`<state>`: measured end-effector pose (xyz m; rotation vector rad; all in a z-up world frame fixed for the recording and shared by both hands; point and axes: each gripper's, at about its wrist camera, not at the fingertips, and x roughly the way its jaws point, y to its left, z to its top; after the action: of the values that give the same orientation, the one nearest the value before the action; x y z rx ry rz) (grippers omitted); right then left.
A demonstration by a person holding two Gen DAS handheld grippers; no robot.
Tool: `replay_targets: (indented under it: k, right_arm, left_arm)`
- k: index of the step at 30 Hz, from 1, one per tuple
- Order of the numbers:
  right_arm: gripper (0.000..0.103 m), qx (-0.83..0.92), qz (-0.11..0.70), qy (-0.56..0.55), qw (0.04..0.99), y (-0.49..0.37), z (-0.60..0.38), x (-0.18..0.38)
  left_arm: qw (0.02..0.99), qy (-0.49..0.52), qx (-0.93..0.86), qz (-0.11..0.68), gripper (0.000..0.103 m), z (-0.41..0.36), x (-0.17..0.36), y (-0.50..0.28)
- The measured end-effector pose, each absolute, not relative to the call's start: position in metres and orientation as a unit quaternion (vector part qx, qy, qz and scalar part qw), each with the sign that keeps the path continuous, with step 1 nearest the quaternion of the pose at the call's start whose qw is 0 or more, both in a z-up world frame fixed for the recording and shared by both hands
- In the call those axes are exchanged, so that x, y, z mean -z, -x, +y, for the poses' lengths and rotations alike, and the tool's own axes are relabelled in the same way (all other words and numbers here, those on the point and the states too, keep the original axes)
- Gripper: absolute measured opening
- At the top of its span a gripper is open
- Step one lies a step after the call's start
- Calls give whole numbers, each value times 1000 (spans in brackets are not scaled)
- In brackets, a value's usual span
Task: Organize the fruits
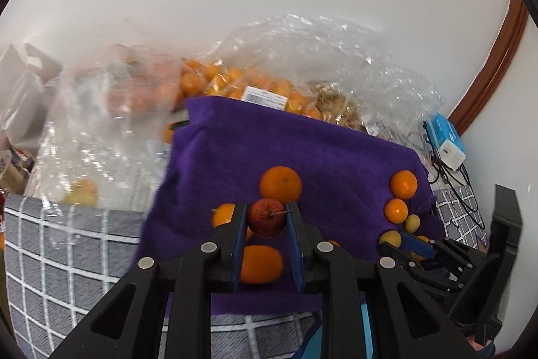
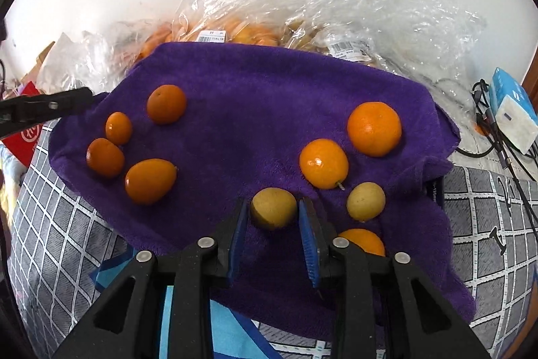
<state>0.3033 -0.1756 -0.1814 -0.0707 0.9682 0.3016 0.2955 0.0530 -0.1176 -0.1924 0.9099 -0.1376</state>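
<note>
A purple towel [image 1: 302, 143] [image 2: 269, 96] lies on a grey checked cloth with fruit on it. My left gripper [image 1: 266, 217] is shut on a small red apple [image 1: 265, 219] held above the towel, over several oranges [image 1: 280, 184]. My right gripper [image 2: 273, 207] is closed around a yellow-green fruit [image 2: 273, 207] resting low on the towel; it also shows at the right of the left wrist view [image 1: 391, 239]. Oranges lie in a left group [image 2: 150, 180] and a right group [image 2: 374, 128], with another yellow-green fruit [image 2: 366, 201] beside them.
Clear plastic bags [image 1: 255, 83] [image 2: 302, 5] full of oranges and other fruit stand behind the towel against a white wall. A blue and white box with cables [image 2: 511, 110] lies at the right. The grey checked cloth [image 2: 50, 224] surrounds the towel.
</note>
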Motion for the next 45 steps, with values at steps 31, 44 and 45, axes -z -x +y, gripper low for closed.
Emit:
replay_targets:
  k: [31, 44, 45]
  right_arm:
    - [38, -89, 437, 5, 895, -280, -226, 160]
    - [48, -42, 383, -10, 923, -212, -242, 88]
    - [50, -38, 379, -8, 924, -207, -242, 85]
  left_arm:
    - [863, 101, 66, 490, 29, 9, 148, -317]
    - [910, 56, 39, 408, 65, 20, 77, -209]
    - [914, 49, 37, 401, 67, 19, 72, -199]
